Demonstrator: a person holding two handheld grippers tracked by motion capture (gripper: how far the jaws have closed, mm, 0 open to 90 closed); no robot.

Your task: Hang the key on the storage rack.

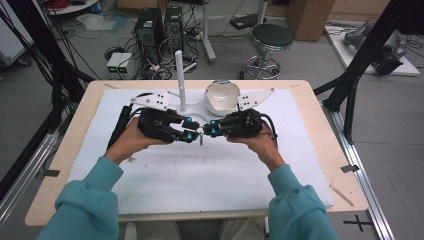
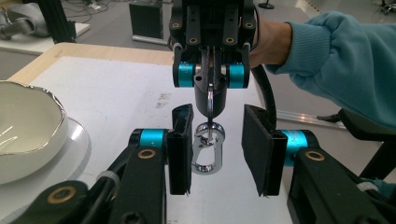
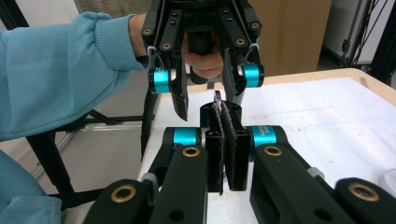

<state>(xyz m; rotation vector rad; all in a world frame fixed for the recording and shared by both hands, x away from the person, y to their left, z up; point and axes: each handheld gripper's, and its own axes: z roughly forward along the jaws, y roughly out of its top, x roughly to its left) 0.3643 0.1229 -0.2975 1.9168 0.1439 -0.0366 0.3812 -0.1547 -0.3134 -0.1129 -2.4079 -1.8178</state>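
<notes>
Two grippers meet tip to tip over the middle of the white-covered surface (image 1: 150,170); the right gripper (image 3: 225,140) has its jaws pressed together on a thin metal piece from which a silver clip (image 2: 207,148) hangs; the left gripper (image 2: 217,151) has its jaws spread apart, one on each side of the clip, not touching it; a white bowl (image 1: 221,96) sits just beyond the hands, beside an upright white post (image 1: 180,80).
</notes>
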